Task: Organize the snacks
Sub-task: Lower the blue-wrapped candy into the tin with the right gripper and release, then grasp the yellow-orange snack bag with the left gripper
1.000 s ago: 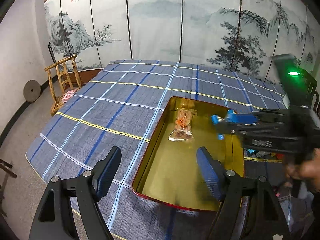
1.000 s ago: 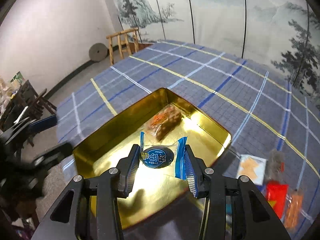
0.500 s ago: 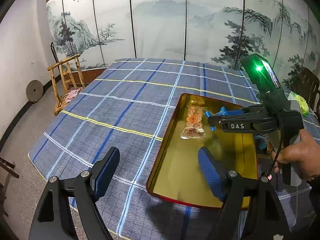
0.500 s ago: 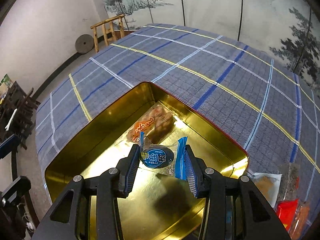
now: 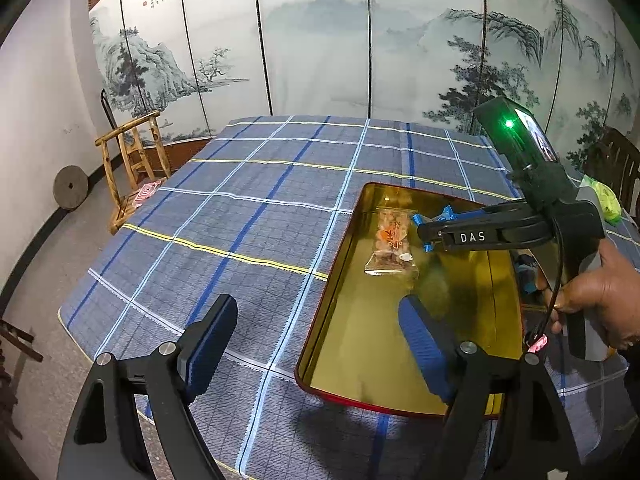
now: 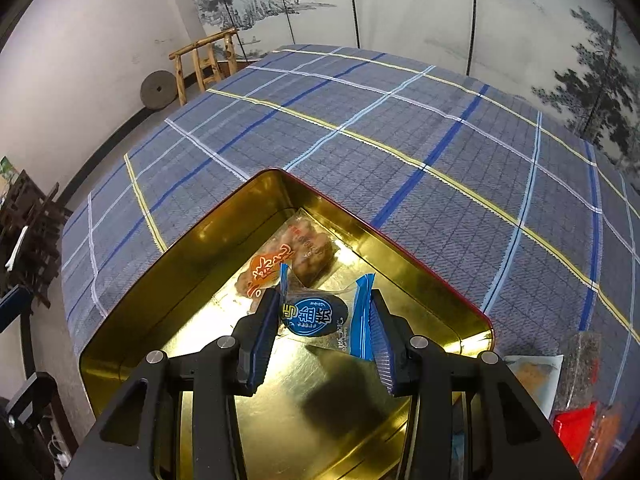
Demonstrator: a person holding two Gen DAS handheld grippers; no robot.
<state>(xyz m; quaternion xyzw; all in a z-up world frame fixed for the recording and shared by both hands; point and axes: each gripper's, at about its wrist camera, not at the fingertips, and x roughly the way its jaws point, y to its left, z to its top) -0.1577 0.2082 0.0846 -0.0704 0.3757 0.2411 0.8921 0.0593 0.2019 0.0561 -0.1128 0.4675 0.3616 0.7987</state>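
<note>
While the left claw [image 5: 316, 340] gapes empty, the right claw [image 6: 324, 320] pinches a blue snack packet [image 6: 316, 314].

We see the tin [image 6: 404, 248] on the tablecloth [image 6: 360, 128], one snack packet [image 6: 286, 262] lying inside near its far corner, another packet [image 6: 320, 314] just before it, loose snacks [image 6: 576, 400] outside to the tin's right.
</note>
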